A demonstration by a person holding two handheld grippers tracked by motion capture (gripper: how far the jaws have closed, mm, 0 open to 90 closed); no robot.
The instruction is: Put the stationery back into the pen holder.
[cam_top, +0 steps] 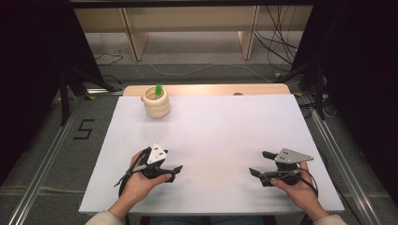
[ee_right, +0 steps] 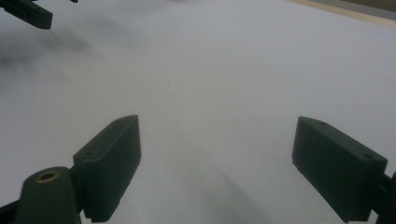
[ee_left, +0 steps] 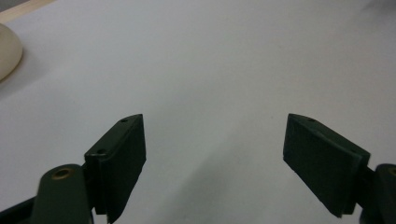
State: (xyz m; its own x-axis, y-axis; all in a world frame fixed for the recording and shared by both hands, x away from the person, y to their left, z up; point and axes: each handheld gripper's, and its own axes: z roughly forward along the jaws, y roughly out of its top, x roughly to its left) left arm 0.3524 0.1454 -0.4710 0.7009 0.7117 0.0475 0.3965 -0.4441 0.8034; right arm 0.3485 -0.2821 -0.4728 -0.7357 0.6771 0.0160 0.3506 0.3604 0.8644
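A stack of cream rings (cam_top: 156, 105) on a green peg (cam_top: 158, 89) stands at the far left of the white tabletop (cam_top: 220, 126). My left gripper (cam_top: 175, 173) is held low over the near left part of the table, open, with nothing between its jaws. My right gripper (cam_top: 258, 162) is at the near right, also open and empty. In the left gripper view the gripper (ee_left: 215, 121) faces bare white surface, with the edge of the cream rings (ee_left: 7, 51) at far left. In the right gripper view the gripper (ee_right: 218, 121) looks across the white top; the other gripper's jaw (ee_right: 28, 13) shows at top left.
A wooden strip (cam_top: 206, 89) borders the table's far edge. Beyond it are a wooden shelf frame (cam_top: 136, 42) and cables (cam_top: 277, 47) on the floor. Metal rails (cam_top: 42, 173) run along both sides, and dark stands (cam_top: 65, 84) flank the table.
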